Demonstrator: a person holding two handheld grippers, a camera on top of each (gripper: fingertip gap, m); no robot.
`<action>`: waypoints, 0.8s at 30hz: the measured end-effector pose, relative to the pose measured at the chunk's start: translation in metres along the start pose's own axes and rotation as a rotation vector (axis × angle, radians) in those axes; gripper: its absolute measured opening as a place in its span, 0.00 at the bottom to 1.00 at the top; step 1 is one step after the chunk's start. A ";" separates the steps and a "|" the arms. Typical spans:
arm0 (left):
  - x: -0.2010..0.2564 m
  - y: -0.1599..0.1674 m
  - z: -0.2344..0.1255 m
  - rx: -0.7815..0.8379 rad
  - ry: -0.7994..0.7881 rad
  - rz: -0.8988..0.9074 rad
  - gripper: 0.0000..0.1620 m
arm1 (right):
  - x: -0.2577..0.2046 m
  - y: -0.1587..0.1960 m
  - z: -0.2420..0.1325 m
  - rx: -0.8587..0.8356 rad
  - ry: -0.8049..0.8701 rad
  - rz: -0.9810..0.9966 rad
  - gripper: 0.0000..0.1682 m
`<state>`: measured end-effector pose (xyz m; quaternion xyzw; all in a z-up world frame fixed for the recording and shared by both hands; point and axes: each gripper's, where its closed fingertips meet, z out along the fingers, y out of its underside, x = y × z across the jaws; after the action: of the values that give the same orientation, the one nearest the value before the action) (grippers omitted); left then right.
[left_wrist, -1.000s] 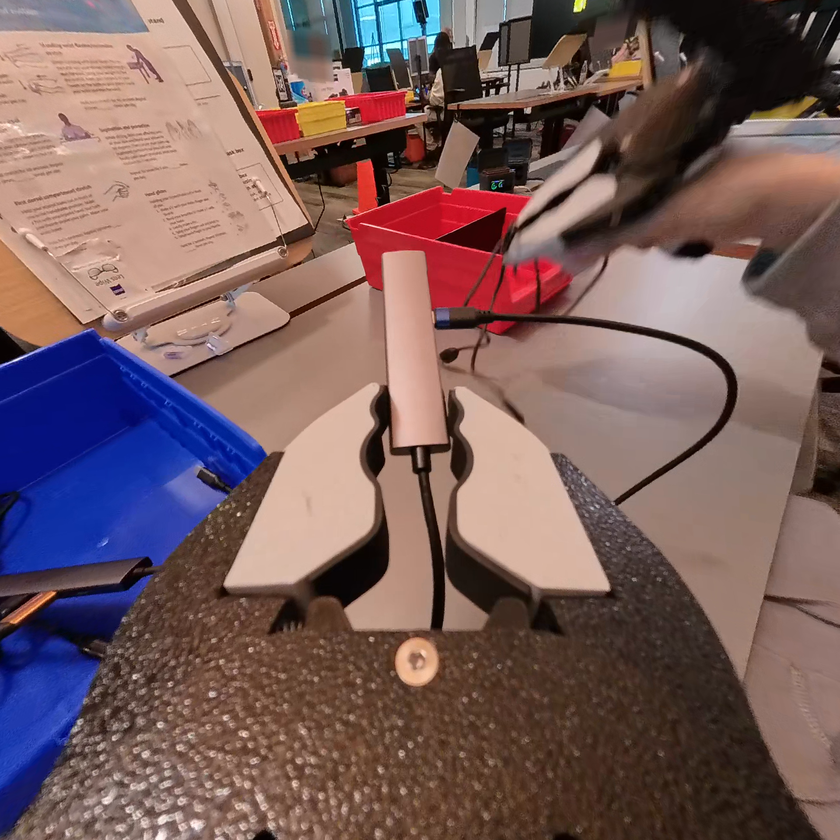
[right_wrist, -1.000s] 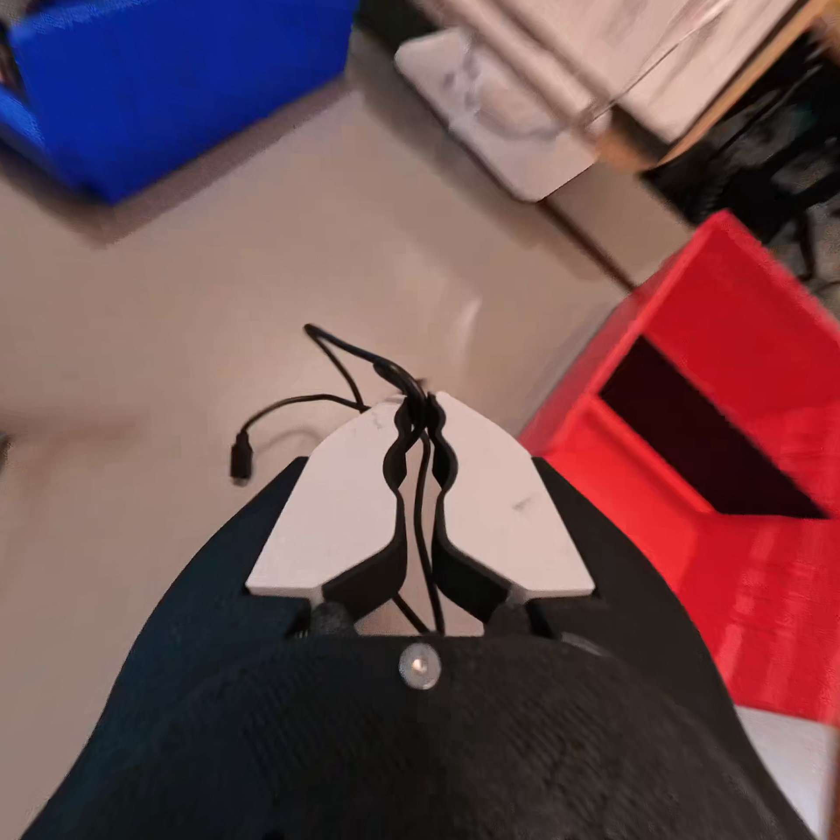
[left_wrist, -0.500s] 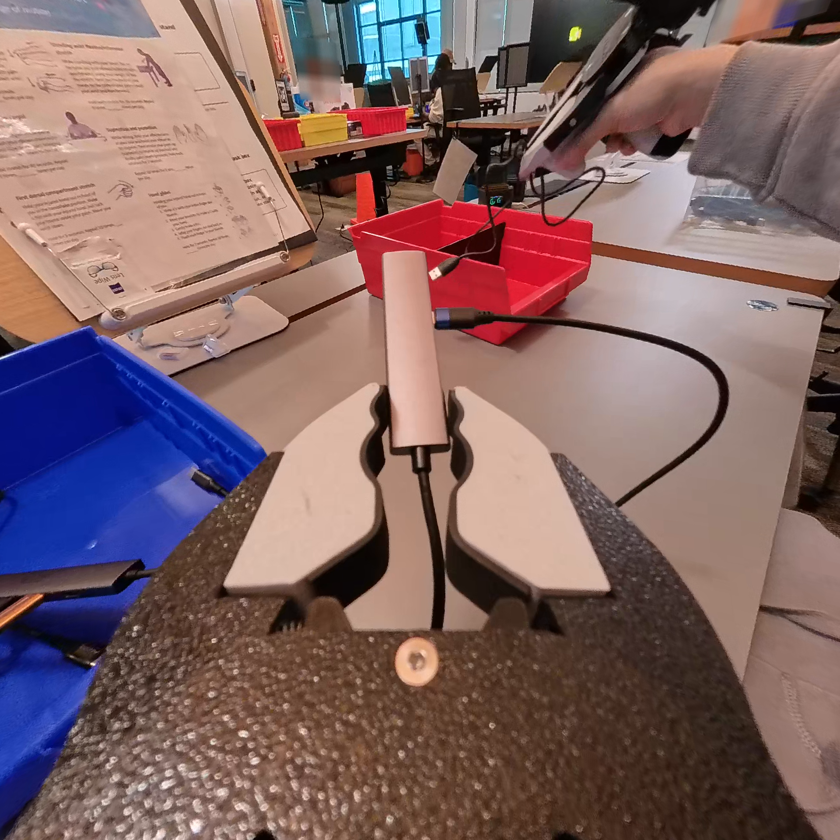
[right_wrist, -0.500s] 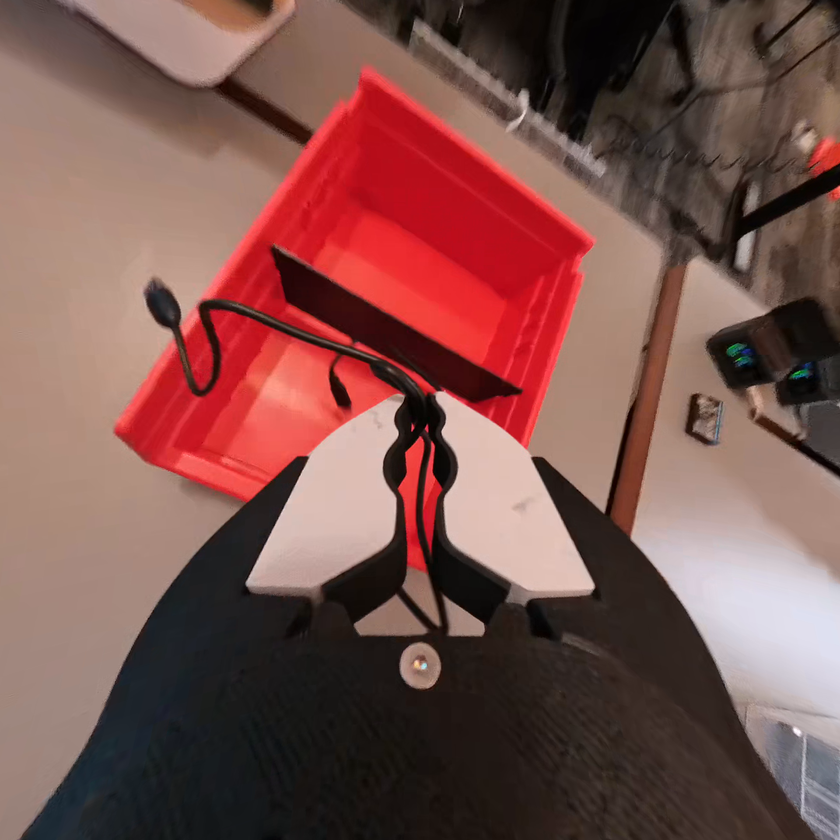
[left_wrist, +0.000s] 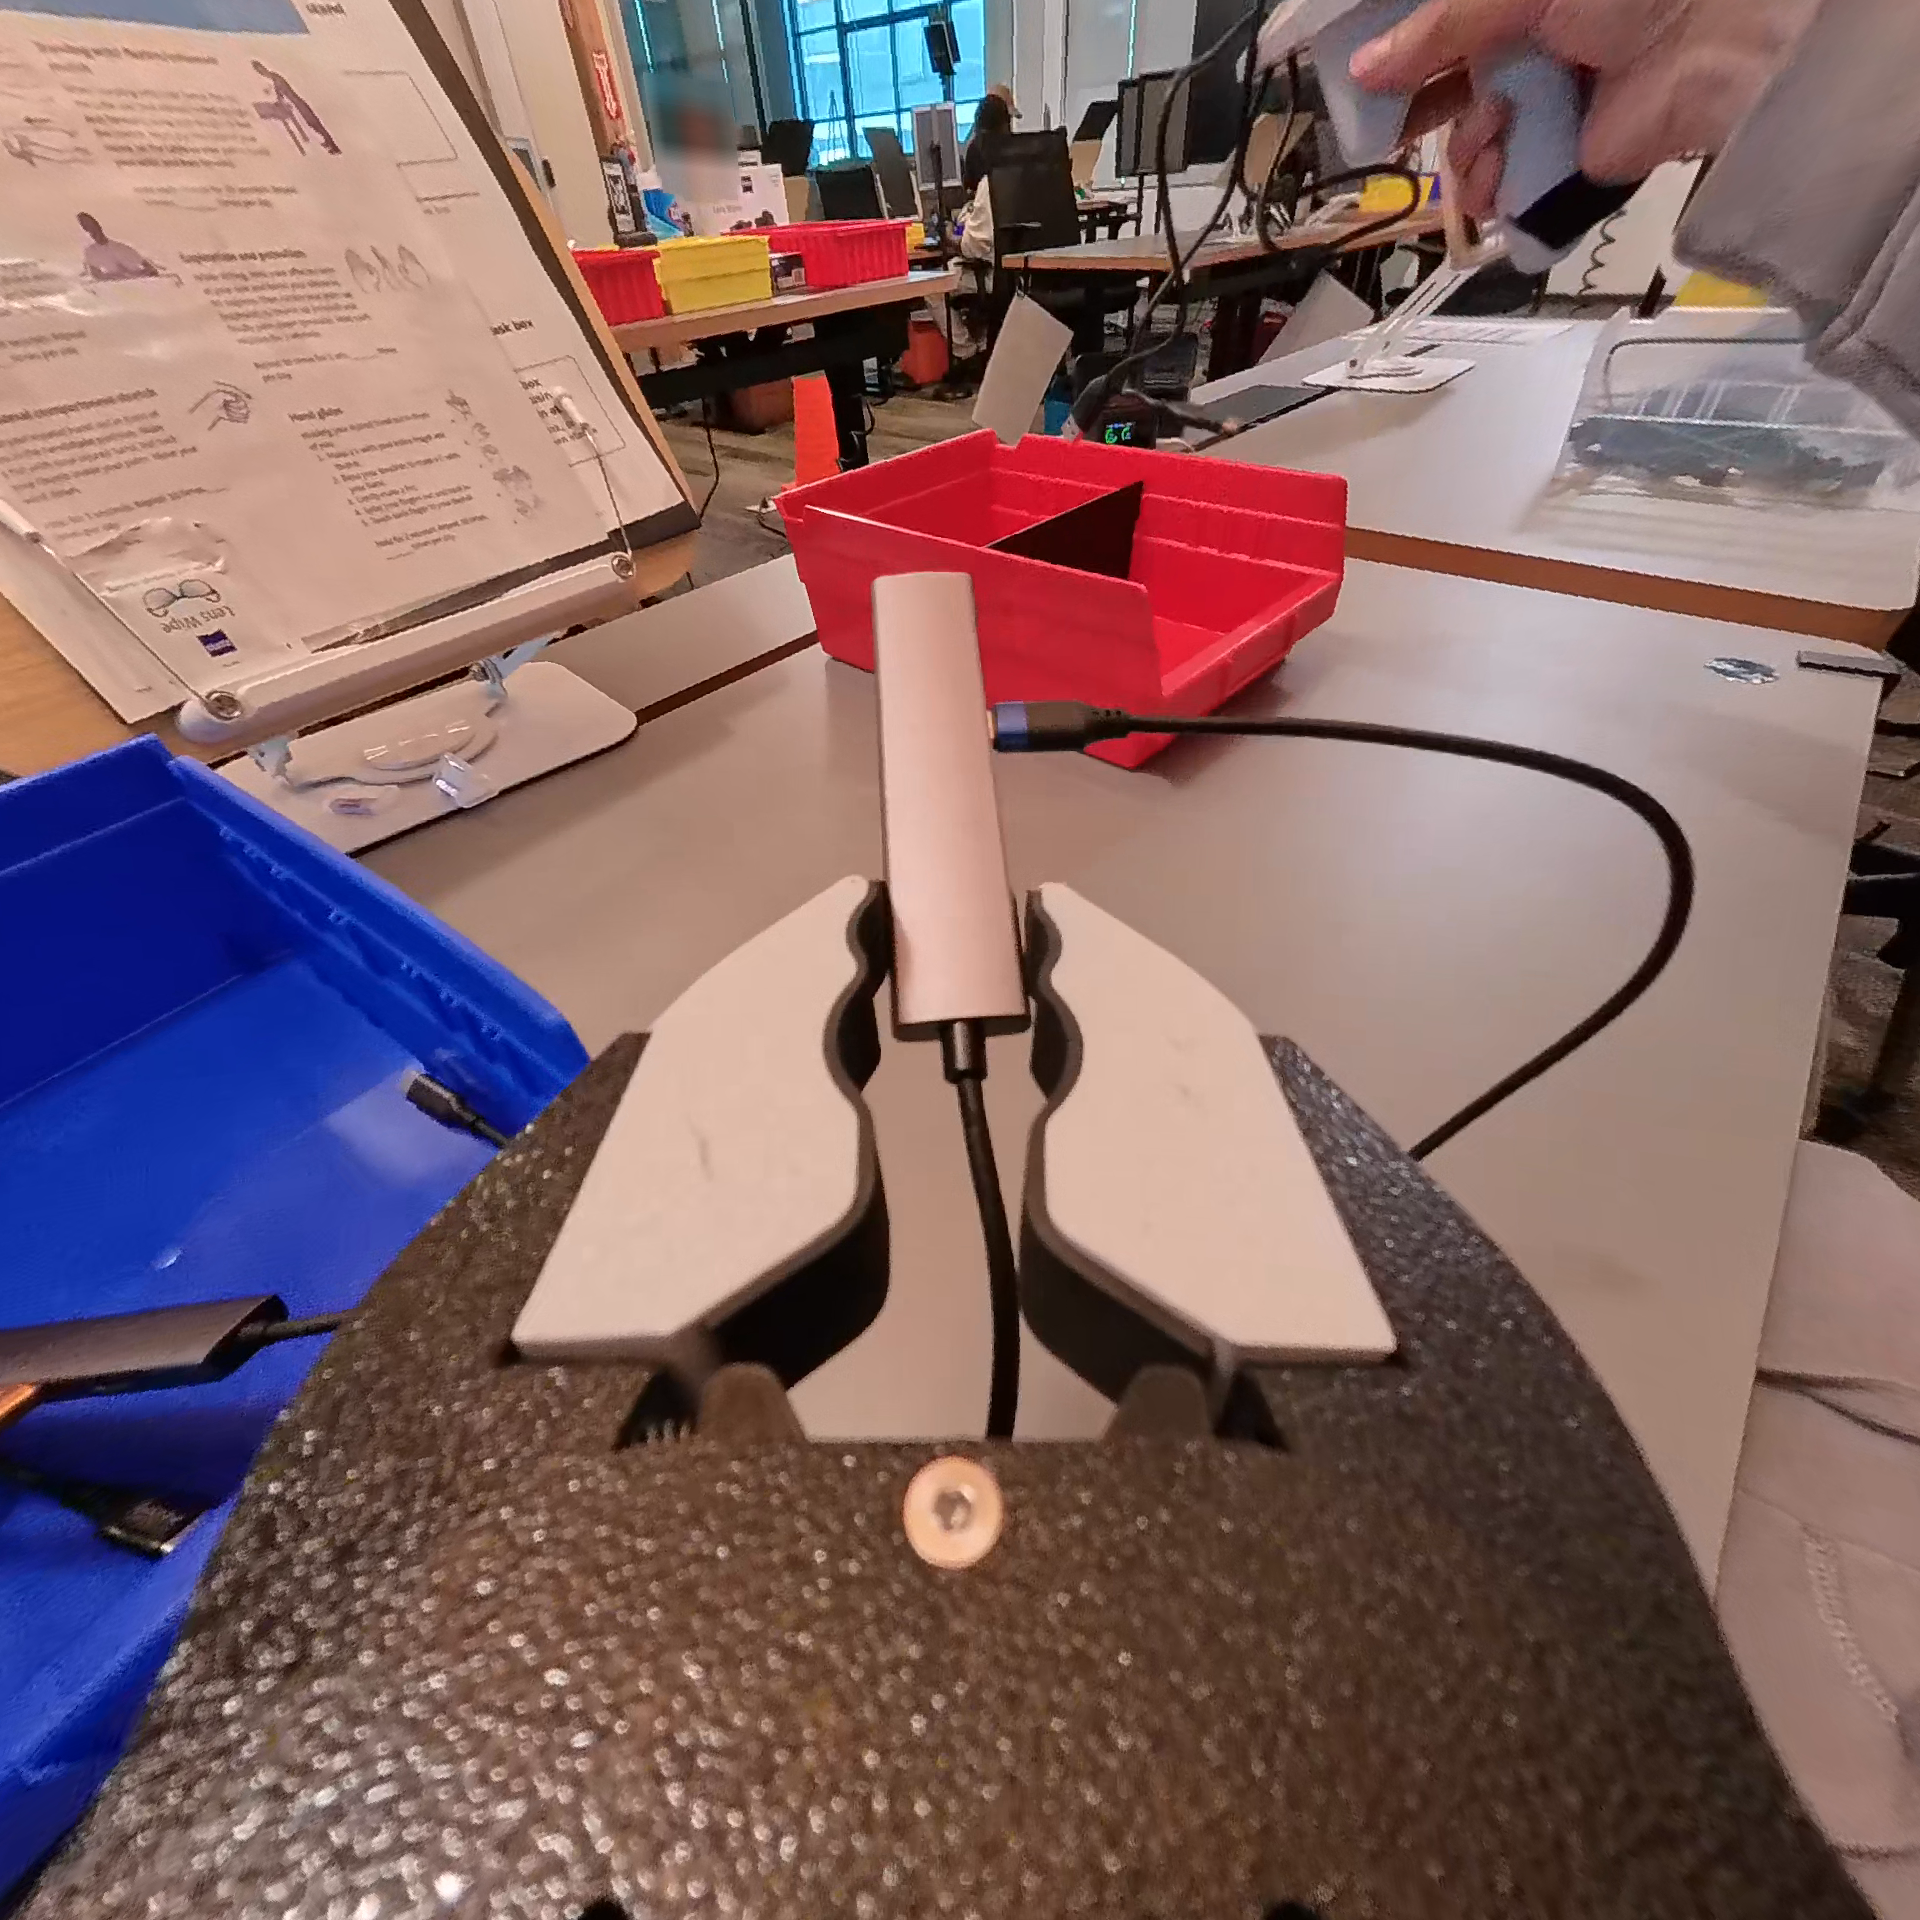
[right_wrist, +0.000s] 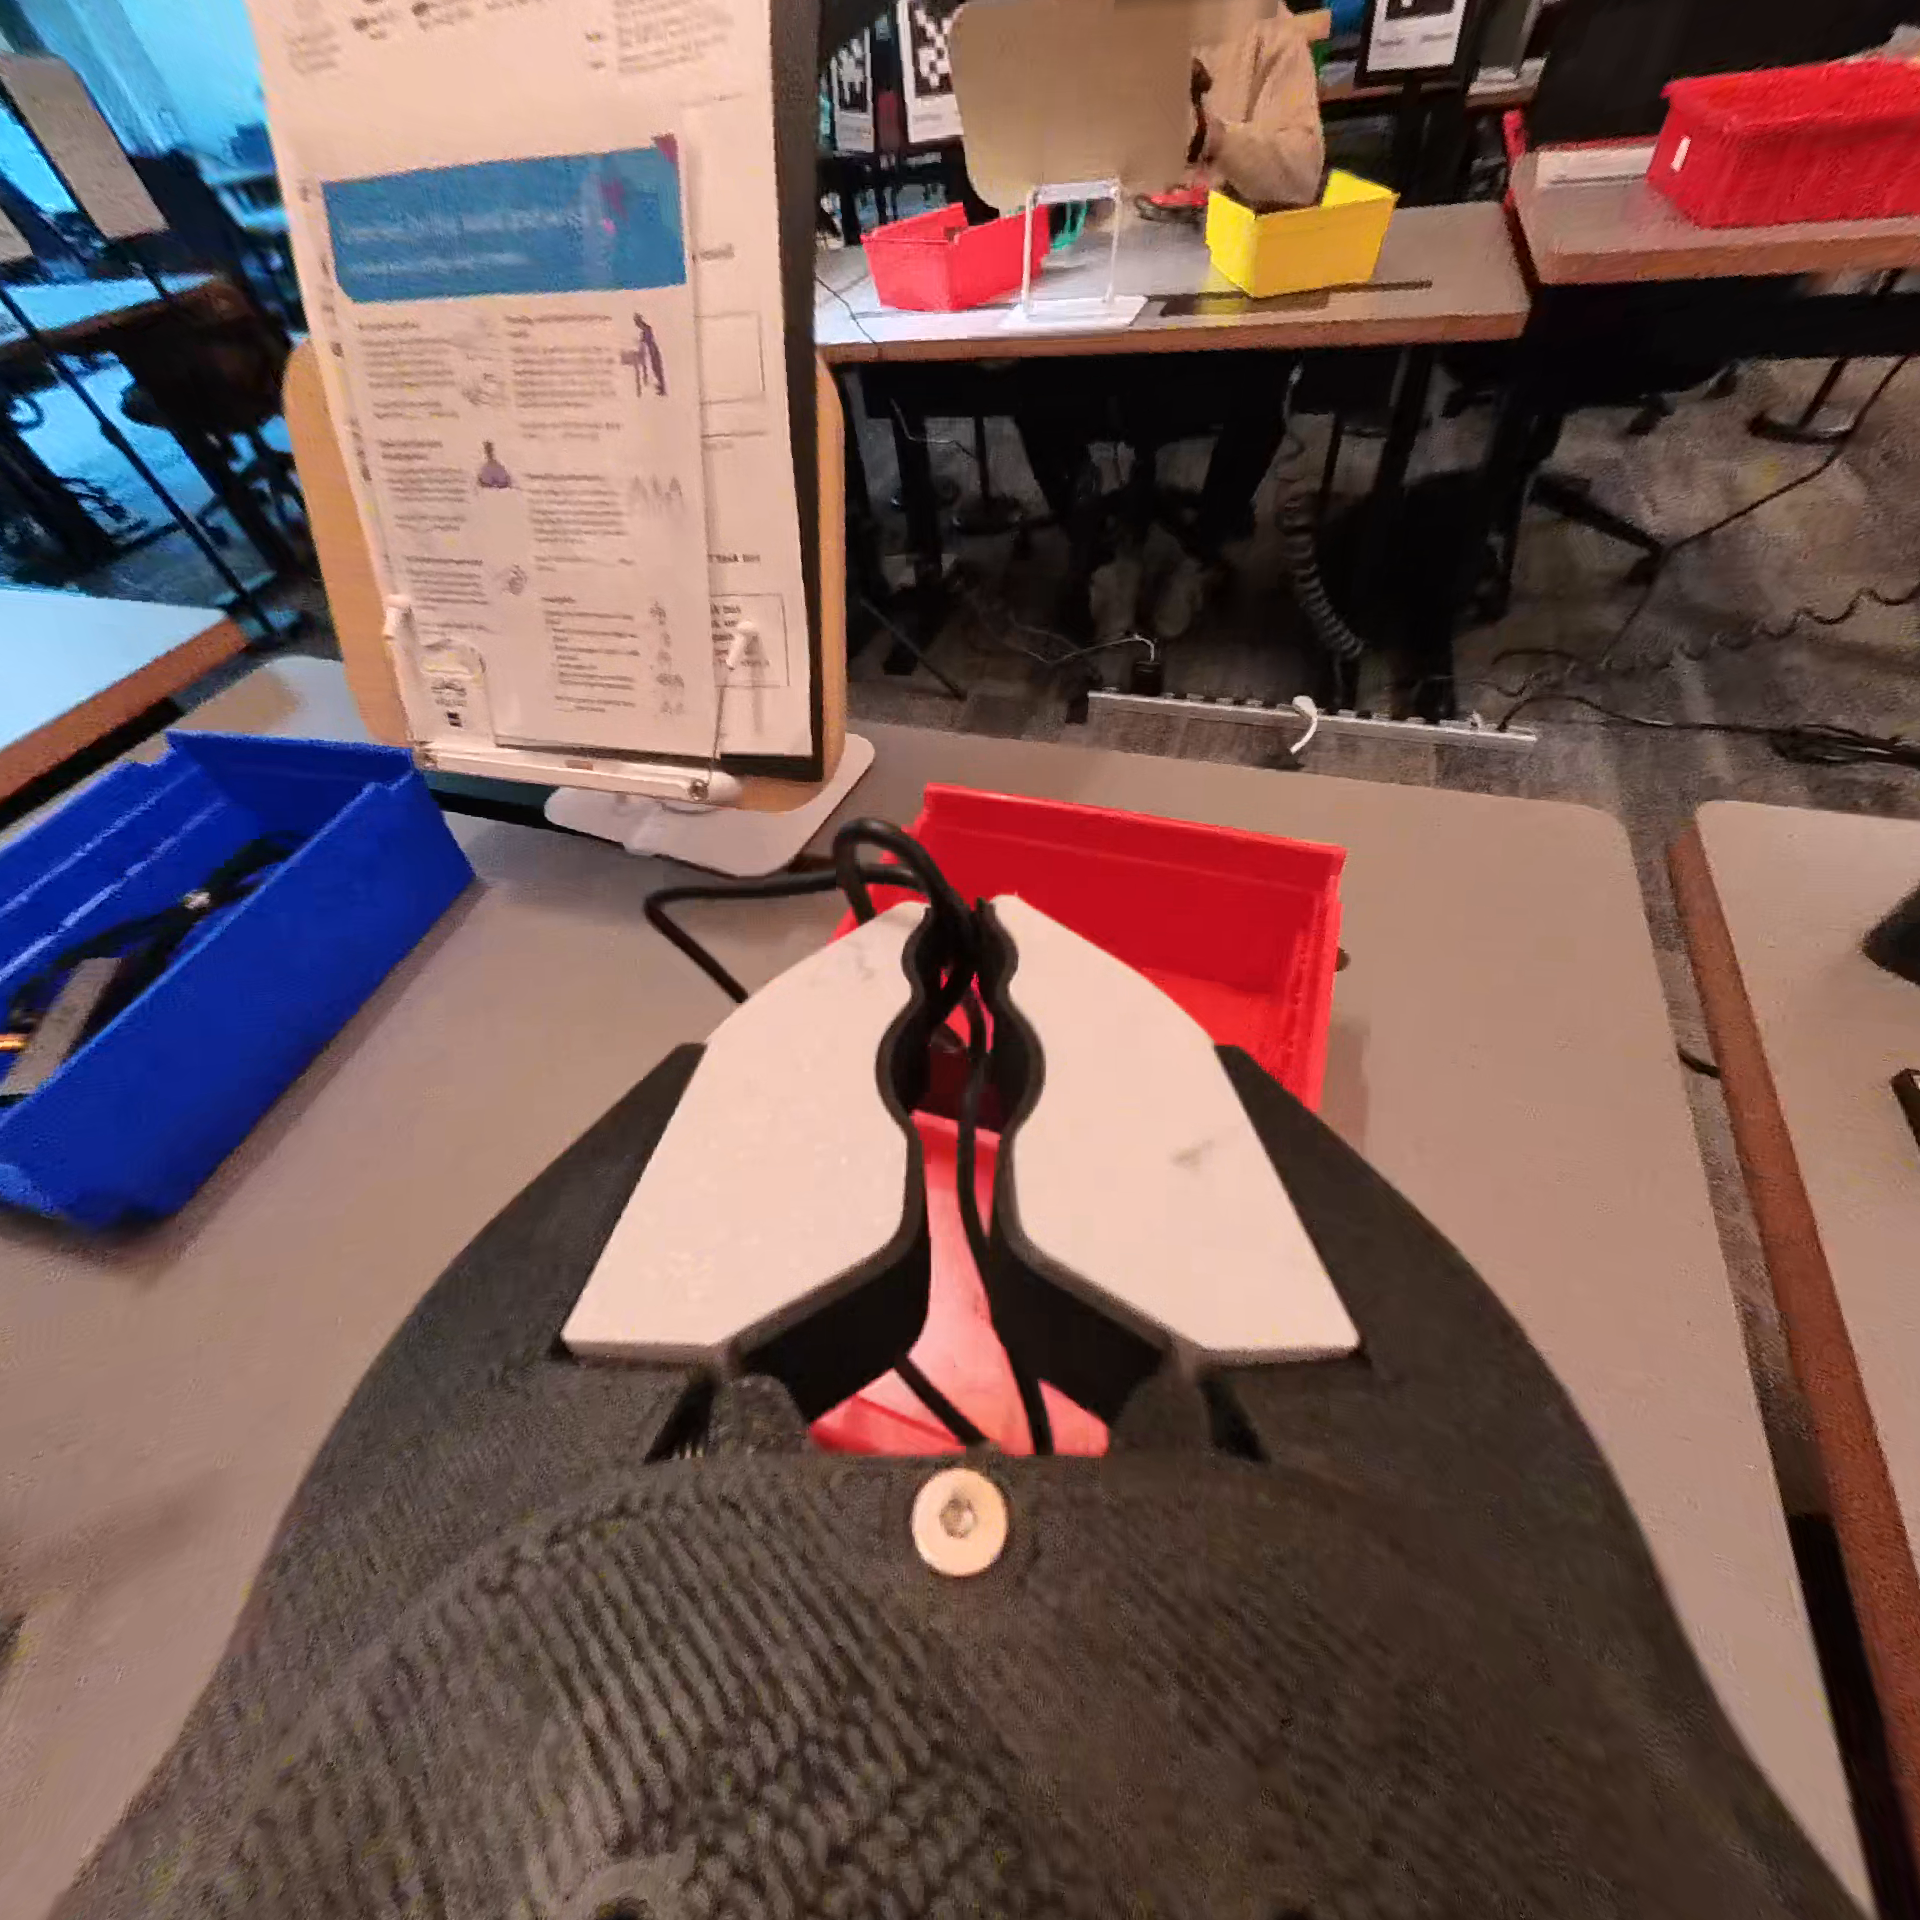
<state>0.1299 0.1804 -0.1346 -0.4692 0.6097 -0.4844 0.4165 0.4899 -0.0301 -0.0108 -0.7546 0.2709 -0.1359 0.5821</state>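
While left tongs clamp hub, right tongs pinch cable

right gripper | raised, levelled above red bin | cable lifted

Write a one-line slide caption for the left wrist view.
Left gripper clamps a slim metal hub, cable plugged into its side, above a grey table between blue bin and red bin.

We see a matt brushed-metal hub, glossy plastic red bin & blue bin, smooth matt tabletop, rubbery black cable.
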 end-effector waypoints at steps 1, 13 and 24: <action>0.001 0.000 0.001 -0.004 -0.001 0.007 0.15 | 0.004 0.007 0.003 -0.053 0.032 -0.029 0.03; 0.018 0.001 0.010 -0.033 0.035 0.008 0.15 | 0.018 0.117 0.045 -0.425 0.189 -0.279 0.45; 0.037 0.025 0.026 -0.152 0.090 0.002 0.15 | -0.082 0.104 -0.011 -0.070 0.268 -0.499 0.46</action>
<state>0.1424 0.1413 -0.1655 -0.4764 0.6633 -0.4570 0.3525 0.3911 -0.0106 -0.0976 -0.7929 0.1555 -0.3640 0.4632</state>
